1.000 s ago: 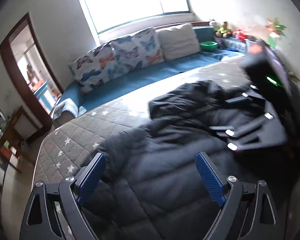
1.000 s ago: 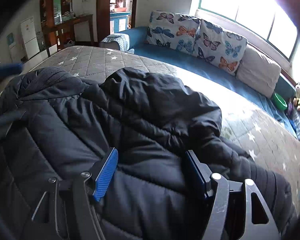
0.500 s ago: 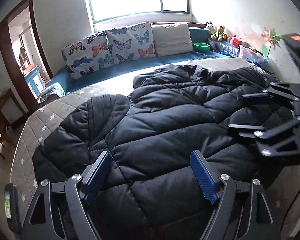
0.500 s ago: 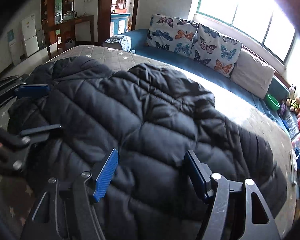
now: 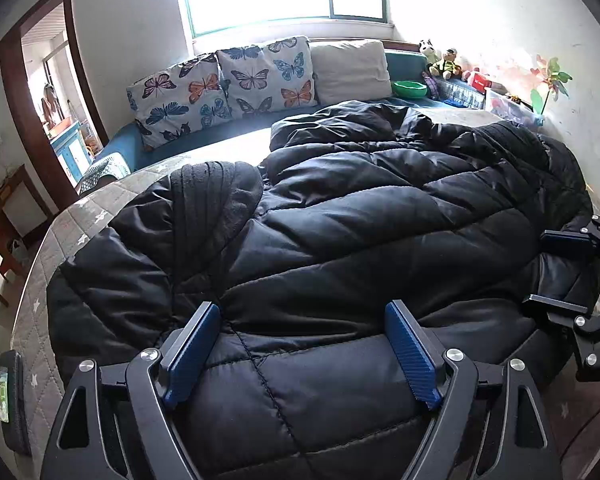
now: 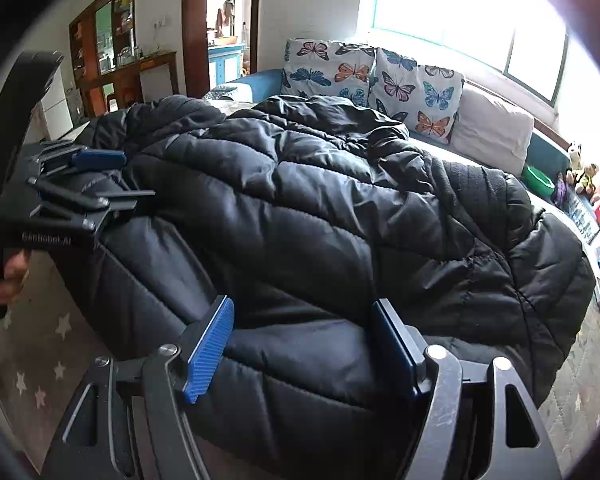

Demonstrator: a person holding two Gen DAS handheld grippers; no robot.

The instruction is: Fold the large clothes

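Observation:
A large black quilted jacket [image 5: 360, 220] [image 6: 320, 200] lies spread over the bed, with a ribbed cuff at each far corner. My left gripper [image 5: 302, 308] straddles its near hem. The padded fabric fills the gap and touches both blue pads while the jaws are opening. In the right wrist view the left gripper [image 6: 112, 178] sits at the jacket's left edge with fabric between its fingers. My right gripper [image 6: 302, 305] holds a thick roll of the hem in the same way, its jaws also opening. The left wrist view shows the right gripper [image 5: 556, 272] at the far right edge.
The bed's grey star-patterned quilt [image 5: 40, 320] [image 6: 52, 344] shows around the jacket. Butterfly pillows [image 5: 220, 84] and a green bowl [image 5: 409, 89] line the window side, with toys at the right. A dark flat device [image 5: 12, 392] lies near the left edge. A person's hand [image 6: 8, 276] grips the left tool.
The jacket has gone from a bunched heap to lying spread flat across the bed. The two grippers have drawn apart along its near hem, and the left one has sunk lower.

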